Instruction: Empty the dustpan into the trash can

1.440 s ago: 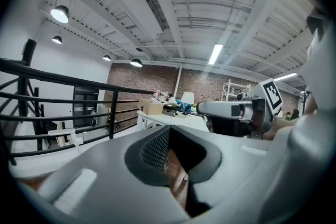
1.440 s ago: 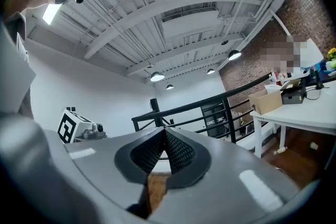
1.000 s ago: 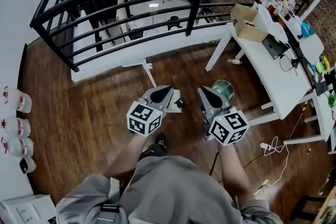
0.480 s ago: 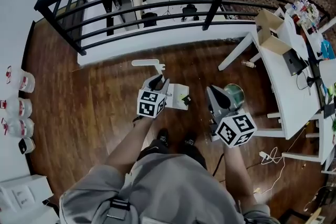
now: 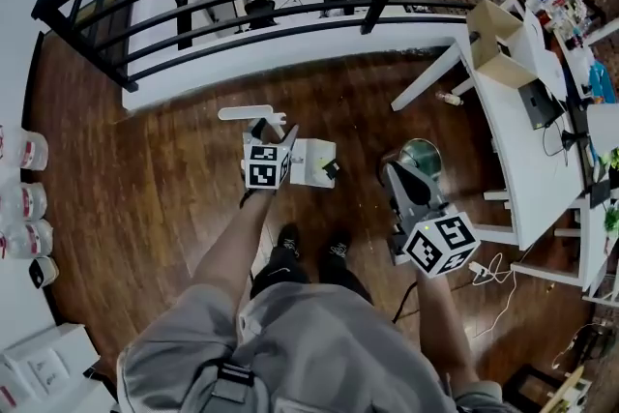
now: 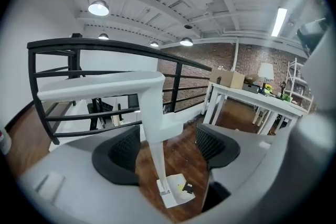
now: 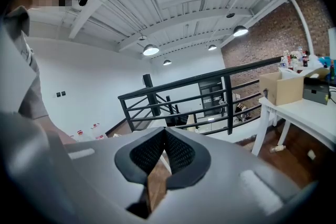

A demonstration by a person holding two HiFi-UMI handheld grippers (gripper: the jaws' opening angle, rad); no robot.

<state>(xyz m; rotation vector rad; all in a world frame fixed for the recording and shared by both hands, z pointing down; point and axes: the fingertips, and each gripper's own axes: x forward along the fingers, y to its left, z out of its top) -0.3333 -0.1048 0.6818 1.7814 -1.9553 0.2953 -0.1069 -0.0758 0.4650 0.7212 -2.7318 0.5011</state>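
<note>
The white dustpan sits on the wooden floor with a small dark scrap and a yellow bit in its pan. Its long handle stands upright between the jaws of my left gripper. Those jaws have just been opening, and the pads stand apart from the handle on both sides. In the head view my left gripper is low, just left of the pan. The round metal trash can stands to the right, directly ahead of my right gripper, which is shut and empty.
A black railing runs across the far side. A white table with a cardboard box stands at the right, and a white cable lies on the floor near it. Bottles line the left wall. My shoes are just behind the pan.
The left gripper came down and forward with the dustpan; the pan now rests on the floor and the jaws have opened off its handle. The right gripper drifted slightly lower.
</note>
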